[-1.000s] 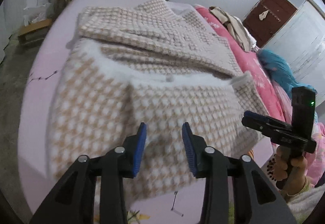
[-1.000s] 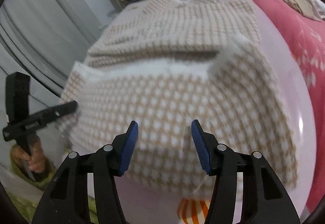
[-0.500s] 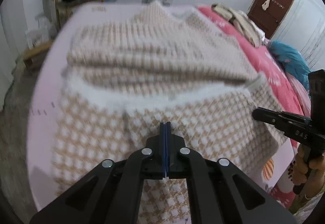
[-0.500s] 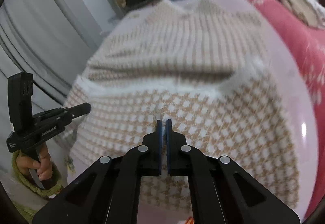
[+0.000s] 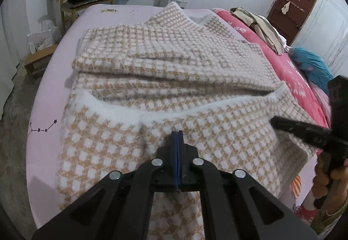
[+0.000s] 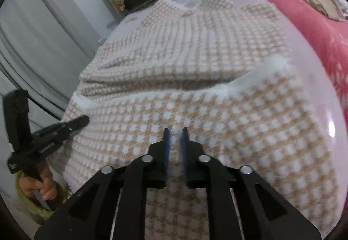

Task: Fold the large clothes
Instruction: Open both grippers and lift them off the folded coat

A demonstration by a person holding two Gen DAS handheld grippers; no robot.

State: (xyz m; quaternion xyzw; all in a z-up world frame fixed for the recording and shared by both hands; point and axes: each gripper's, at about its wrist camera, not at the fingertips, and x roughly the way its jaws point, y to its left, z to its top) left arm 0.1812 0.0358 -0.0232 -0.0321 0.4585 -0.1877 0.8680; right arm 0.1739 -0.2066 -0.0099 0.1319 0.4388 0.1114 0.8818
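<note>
Both grippers went from spread wide a second ago to closed over the near hem; left gripper (image 5: 177, 137) now has its fingers pressed fully together, with no cloth clearly caught between the pads from its own view, just fuzz bunched around the tips. Right gripper (image 6: 175, 137) is reopening, fingers a narrow gap apart, a tuft of white pile seems to sit between them but blur makes it hard to call a grip. Checked knit cardigan (image 5: 169, 70) lies spread on the lilac bed sheet (image 5: 45, 96), collar at the far end, bottom part already folded up so its white ribbed hem (image 5: 121, 109) runs across the middle. Also changed: both views have crept forward over the folded flap, and the garment itself has not shifted. Handling guess: thick, fluffy, soft and fairly heavy for a knit, will sag and stretch, low slip. Pinch deep through both layers at the near fold edge, one gripper toward each corner, not the loose pile mid-panel. Pink quilt (image 5: 289, 70) lies alongside, clear of the fold.
</note>
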